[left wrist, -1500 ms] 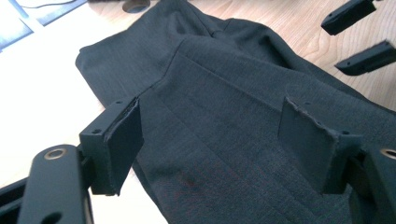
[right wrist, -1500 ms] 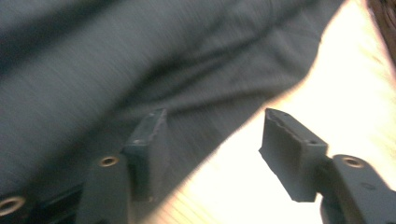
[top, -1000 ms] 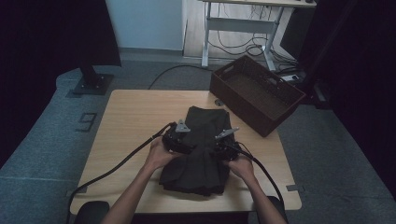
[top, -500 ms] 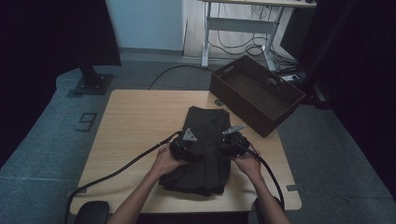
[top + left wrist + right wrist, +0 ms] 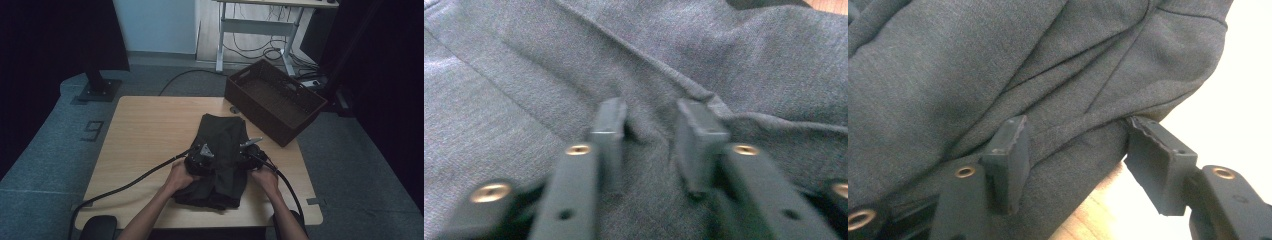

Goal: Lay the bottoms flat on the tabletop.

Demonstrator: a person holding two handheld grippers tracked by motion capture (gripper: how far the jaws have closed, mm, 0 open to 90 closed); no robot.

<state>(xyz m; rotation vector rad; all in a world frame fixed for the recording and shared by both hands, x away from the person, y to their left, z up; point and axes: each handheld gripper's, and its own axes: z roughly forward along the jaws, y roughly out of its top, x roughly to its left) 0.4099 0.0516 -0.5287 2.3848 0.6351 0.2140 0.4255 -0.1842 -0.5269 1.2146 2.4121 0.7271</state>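
A dark grey folded garment (image 5: 222, 135) lies on the wooden table (image 5: 150, 125), lengthwise away from me. My left gripper (image 5: 201, 154) presses down on its left side. In the left gripper view its jaws (image 5: 651, 122) have just been closing and pinch a raised fold of the cloth (image 5: 724, 60) between the fingers (image 5: 608, 130). My right gripper (image 5: 249, 150) is at the garment's right edge. Its jaws (image 5: 1075, 145) have just closed a little and stand wide apart, with the garment's hem (image 5: 1088, 125) between them and not pressed.
A dark brown open basket (image 5: 272, 100) stands at the table's far right corner, partly over the edge. Cables trail from both grippers toward the near side. A desk frame with wires stands on the floor behind. Bare wood lies left of the garment.
The left gripper has sunk onto the cloth and edged right. The right gripper has shifted slightly right to the garment's edge.
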